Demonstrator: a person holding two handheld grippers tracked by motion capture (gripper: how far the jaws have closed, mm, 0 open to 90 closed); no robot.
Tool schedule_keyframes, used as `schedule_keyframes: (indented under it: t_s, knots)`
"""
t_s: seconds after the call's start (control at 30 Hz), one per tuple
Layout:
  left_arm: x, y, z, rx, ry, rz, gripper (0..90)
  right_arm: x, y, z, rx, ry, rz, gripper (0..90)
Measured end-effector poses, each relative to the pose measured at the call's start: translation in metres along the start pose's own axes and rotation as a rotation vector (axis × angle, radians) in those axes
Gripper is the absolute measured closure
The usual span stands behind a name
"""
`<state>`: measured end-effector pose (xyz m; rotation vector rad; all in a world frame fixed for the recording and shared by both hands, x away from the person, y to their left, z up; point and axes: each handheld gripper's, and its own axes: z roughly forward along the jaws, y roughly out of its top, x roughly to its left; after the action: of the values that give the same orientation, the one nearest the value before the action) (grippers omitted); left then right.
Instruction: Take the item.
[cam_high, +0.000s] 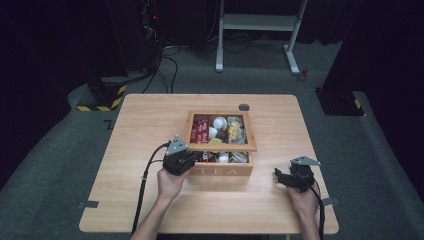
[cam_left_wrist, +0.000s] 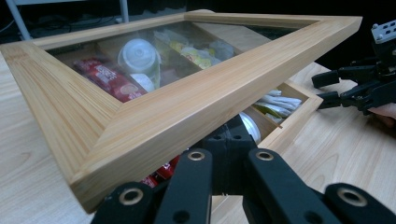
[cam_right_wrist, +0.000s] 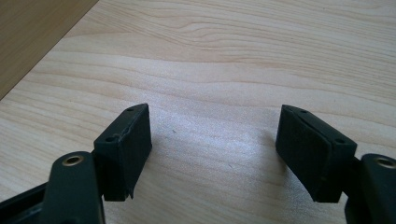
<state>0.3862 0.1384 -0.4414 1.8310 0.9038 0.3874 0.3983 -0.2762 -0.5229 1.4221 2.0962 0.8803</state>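
The glass-paned wooden lid (cam_left_wrist: 154, 112) of the light wooden tea box (cam_high: 221, 170) is held partly raised at its near left corner by the left claw (cam_high: 186, 159), near the middle of the pale wooden table (cam_high: 140, 120). From the left gripper view the jaws reach under the lid's frame; whether they are clamped on it or merely propping it cannot be told.

A slip is judged the main risk: if the frame is only resting on the jaws, the lid could drop shut, and its glass pane could be jarred. If the lid is pushed without the base being steadied, the whole box could slide away across the table.

The right claw (cam_high: 286, 177) is held low over the table to the right of the box, its jaws wide apart and empty.

"TEA" is read on the box's near face. Red sachets (cam_left_wrist: 109, 79) and a white round capsule (cam_left_wrist: 138, 55) are seen through the glass; their print is too blurred to be read.
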Motion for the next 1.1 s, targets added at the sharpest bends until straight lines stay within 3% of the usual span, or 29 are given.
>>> schedule_keyframes:
  t_s: [0.1,0.47,0.63,0.7,0.97,1.1]
  knots:
    - [0.003,0.003,-0.001,-0.006,-0.018,-0.019,90.0,0.0,0.0,0.0,0.001,0.0,0.001,26.7]
    - [0.005,0.018,-0.004,-0.001,-0.016,0.013,90.0,0.001,0.0,-0.001,-0.001,-0.008,0.014,31.3]
    - [0.006,0.022,-0.004,-0.017,-0.015,0.009,90.0,0.005,0.001,-0.003,0.01,-0.008,-0.017,35.8]
    - [0.006,0.024,-0.004,-0.018,-0.017,0.009,90.0,0.01,0.001,-0.006,-0.006,-0.018,-0.049,37.0]
    - [0.007,0.027,-0.005,-0.016,-0.024,-0.003,90.0,0.035,0.014,-0.02,-0.139,0.084,-0.086,43.6]
    - [0.007,0.027,-0.005,-0.018,-0.019,-0.002,90.0,0.04,0.019,-0.026,-0.184,0.121,-0.096,47.5]
